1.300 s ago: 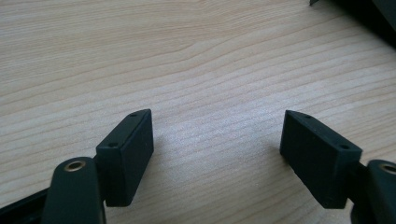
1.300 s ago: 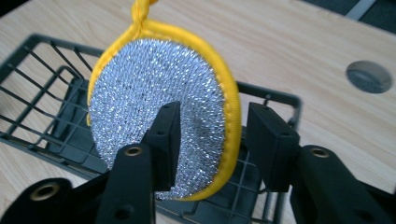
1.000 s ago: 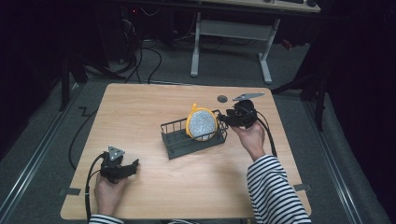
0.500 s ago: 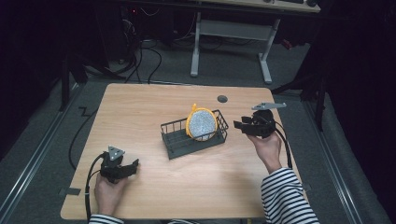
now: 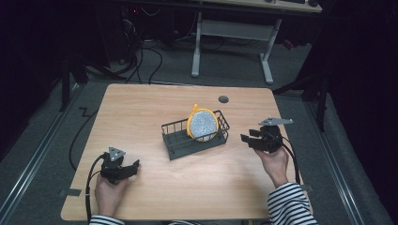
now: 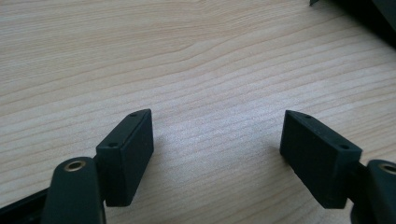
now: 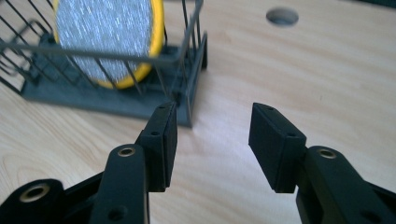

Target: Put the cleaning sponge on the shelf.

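A dark wire rack (image 5: 178, 140) stands mid-table, and a grey plate with a yellow rim (image 5: 202, 124) stands on edge in its right half. My right gripper (image 5: 245, 140) hovers just right of the rack, pointing left at it, open with nothing between the pads. Its jaws have just been opening a little. In the right gripper view the gripper (image 7: 212, 135) faces the rack's corner (image 7: 187, 100), with the plate (image 7: 107, 32) behind the wires. My left gripper (image 5: 136, 166) rests near the front left, open; in the left gripper view the gripper (image 6: 217, 140) has bare wood between its pads.
The wooden table (image 5: 141, 108) has a round cable hole (image 5: 223, 99) behind the rack, also seen as the hole (image 7: 282, 17) in the right gripper view. Cables trail from both grippers off the front edge. A desk frame and cables stand on the floor beyond.
My right gripper has drawn back from the plate in the rack, moving right and toward the front of the table. The plate stays in the rack. The left hand has not moved.
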{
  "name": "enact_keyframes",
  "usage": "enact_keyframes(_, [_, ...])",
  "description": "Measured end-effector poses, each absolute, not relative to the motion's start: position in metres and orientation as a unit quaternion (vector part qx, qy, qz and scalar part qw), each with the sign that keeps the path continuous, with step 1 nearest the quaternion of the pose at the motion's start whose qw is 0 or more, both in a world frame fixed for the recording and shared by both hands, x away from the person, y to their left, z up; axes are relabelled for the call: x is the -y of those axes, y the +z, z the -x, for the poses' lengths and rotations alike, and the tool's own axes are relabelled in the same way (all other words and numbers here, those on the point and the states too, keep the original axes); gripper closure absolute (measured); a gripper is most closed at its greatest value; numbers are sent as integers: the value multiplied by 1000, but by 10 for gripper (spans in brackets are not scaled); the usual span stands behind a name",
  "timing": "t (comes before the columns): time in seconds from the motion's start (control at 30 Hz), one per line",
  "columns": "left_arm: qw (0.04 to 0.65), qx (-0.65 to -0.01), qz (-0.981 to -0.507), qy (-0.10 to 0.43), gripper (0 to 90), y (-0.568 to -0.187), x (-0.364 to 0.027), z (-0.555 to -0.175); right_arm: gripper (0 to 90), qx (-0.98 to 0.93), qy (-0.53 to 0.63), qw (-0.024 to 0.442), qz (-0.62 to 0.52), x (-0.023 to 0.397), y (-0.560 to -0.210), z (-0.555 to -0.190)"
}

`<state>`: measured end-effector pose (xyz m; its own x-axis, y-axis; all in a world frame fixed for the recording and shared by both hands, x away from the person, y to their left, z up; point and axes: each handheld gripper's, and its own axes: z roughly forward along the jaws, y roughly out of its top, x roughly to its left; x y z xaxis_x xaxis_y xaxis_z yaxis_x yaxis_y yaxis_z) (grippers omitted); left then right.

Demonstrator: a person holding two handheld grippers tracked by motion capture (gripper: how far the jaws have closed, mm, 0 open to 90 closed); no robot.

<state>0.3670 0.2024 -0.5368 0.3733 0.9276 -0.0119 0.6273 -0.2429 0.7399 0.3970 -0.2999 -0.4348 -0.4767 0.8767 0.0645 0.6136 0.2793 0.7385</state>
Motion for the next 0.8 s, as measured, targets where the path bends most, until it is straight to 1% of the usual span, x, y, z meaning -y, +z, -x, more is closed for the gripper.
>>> enact_keyframes(0.1, [339,-514,-756,222,262,-537,-202,-367,517,-779,359,188,-478,300,-443,-392])
enact_keyframes(0.17, [339,-514,-756,222,262,-537,-202,-367,508,-778,351,180,-489,301,-460,-387])
enact_keyframes(0.23, [339,-514,-756,222,262,-537,-202,-367,508,-777,349,183,-490,302,-467,-385])
enact_keyframes(0.27, [339,-514,-757,222,262,-537,-202,-367,502,-772,346,180,-502,305,-481,-382])
enact_keyframes(0.33, [339,-514,-756,222,262,-537,-202,-367,494,-771,344,181,-504,306,-486,-381])
enact_keyframes(0.37, [339,-514,-756,222,262,-537,-202,-367,472,-766,336,191,-514,307,-497,-377])
enact_keyframes(0.4, [339,-514,-756,222,262,-537,-202,-367,472,-766,336,191,-514,307,-497,-377])
enact_keyframes(0.43, [339,-514,-756,222,262,-537,-202,-367,463,-765,330,209,-512,306,-505,-371])
enact_keyframes(0.5, [338,-514,-757,222,262,-537,-202,-367,452,-767,319,225,-509,305,-512,-366])
enact_keyframes(0.57, [338,-514,-757,222,262,-537,-202,-367,434,-769,313,223,-511,305,-520,-364])
enact_keyframes(0.6, [338,-514,-757,222,262,-537,-202,-367,393,-770,308,220,-513,305,-527,-363])
enact_keyframes(0.63, [338,-513,-757,223,262,-537,-202,-367,392,-764,327,226,-508,308,-531,-361])
enact_keyframes(0.8, [338,-514,-757,222,262,-537,-202,-367,386,-761,322,231,-514,307,-530,-359])
